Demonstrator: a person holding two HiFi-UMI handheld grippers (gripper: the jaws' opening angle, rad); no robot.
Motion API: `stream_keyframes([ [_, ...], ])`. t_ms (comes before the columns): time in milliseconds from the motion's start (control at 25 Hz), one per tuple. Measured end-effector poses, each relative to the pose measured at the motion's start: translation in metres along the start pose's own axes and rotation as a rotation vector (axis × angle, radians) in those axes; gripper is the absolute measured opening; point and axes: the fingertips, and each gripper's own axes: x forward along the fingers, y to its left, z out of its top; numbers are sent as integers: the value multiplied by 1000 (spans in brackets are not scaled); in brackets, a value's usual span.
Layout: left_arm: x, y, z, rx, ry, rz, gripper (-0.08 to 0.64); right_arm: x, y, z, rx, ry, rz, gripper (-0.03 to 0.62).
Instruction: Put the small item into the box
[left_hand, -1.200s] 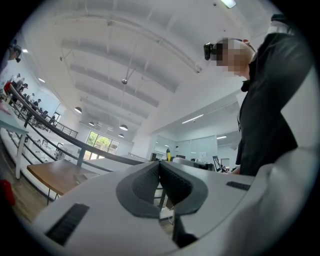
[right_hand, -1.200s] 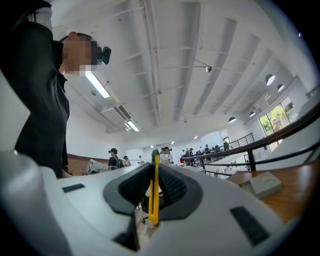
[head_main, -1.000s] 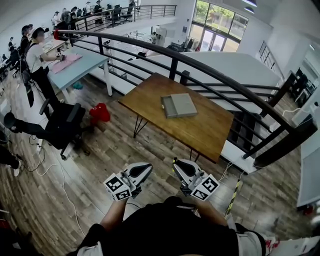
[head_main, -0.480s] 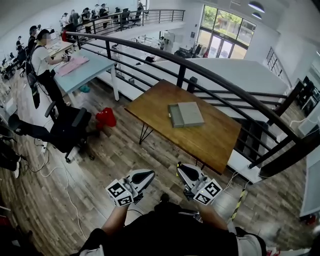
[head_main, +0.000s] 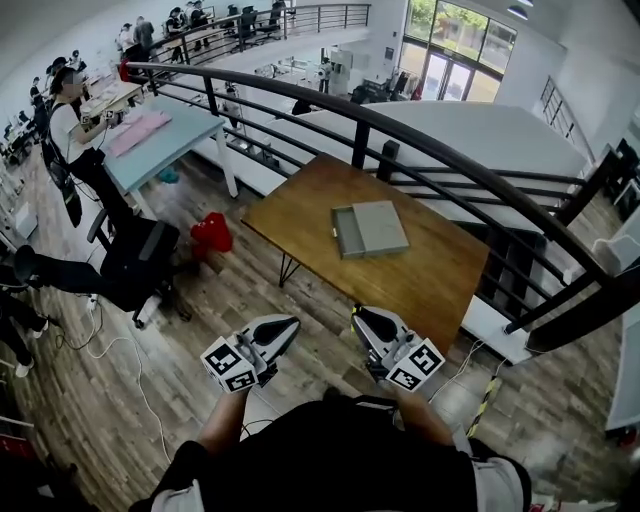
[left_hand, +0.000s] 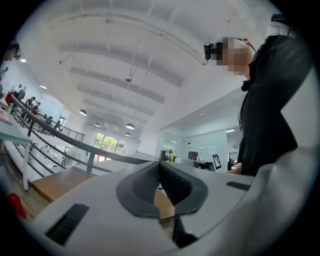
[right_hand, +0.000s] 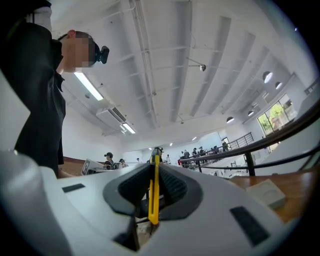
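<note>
The right gripper (head_main: 362, 320) is clamped on a thin yellow item (right_hand: 154, 192) — held edge-on between its pads. The left gripper (head_main: 286, 327) is closed on nothing. The grey box (head_main: 370, 228) lies on the wooden table (head_main: 300, 210) at twelve o'clock — well apart from both.

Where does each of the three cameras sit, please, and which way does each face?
Head view: on the person's head, looking steeply down at the wooden table and grey box; left tongs and right tongs show below.
Left gripper view: rides the left tongs, tilted up at the ceiling; shut jaws and dark torso show.
Right gripper view: rides the right tongs, tilted up; jaws clamp a thin yellow item.
Shared: head and right gripper views both show table and box.
</note>
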Motion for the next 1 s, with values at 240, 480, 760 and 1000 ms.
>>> stream_keyframes([
  [240, 33, 43, 25, 102, 47, 37, 15, 15, -50, 13, 11, -16, 21, 61],
  [480, 58, 72, 19, 60, 50, 67, 15, 28, -93, 8, 37, -9, 29, 61],
  [760, 82, 122, 0, -9, 78, 58, 15, 49, -146, -12, 91, 34, -17, 61],
  [1000, 110, 185, 7, -16, 73, -13, 15, 105, -181, -7, 70, 32, -53, 61],
])
